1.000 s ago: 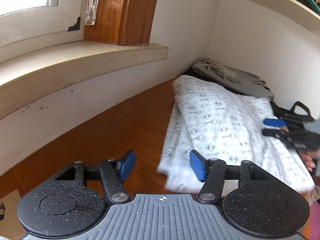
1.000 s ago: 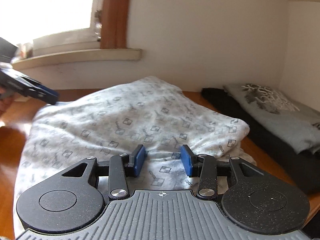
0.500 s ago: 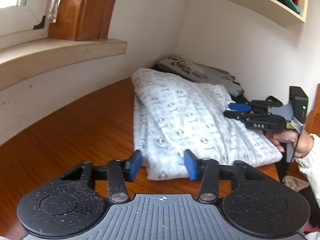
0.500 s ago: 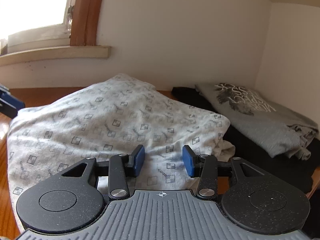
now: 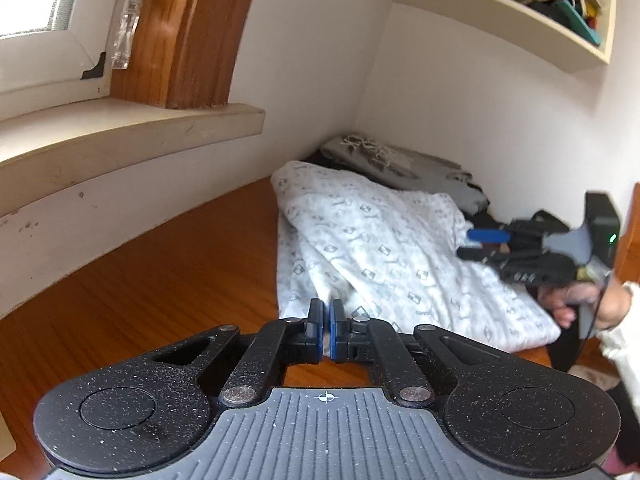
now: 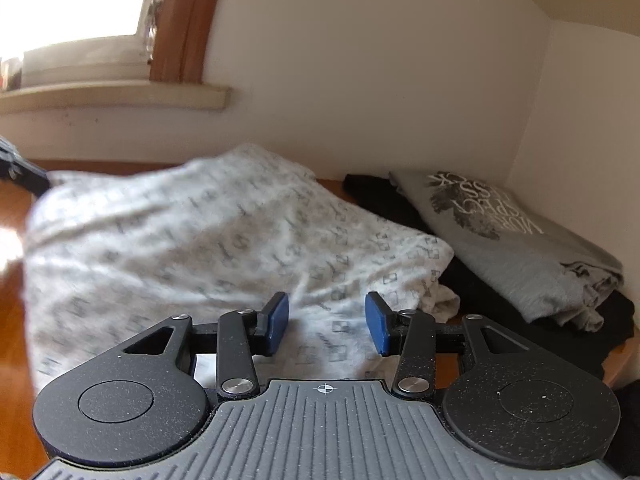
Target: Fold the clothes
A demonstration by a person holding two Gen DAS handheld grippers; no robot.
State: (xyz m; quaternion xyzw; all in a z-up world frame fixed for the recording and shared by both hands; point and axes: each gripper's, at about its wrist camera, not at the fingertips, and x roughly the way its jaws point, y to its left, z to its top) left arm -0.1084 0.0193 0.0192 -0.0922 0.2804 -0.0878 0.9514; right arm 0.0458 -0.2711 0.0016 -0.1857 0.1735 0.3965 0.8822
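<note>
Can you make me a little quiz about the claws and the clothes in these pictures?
1. True or false: the left claw is wide open.
2. Which piece lies on top of the black cloth by the wall? A) the grey shirt B) a red towel C) a blue sock
3. Fill in: the right claw is ____ over the white patterned cloth.

Key: 1. False: its jaws are shut, and it looks like a bit of the white cloth's edge is pinched between them. 2. A. 3. Open.
</note>
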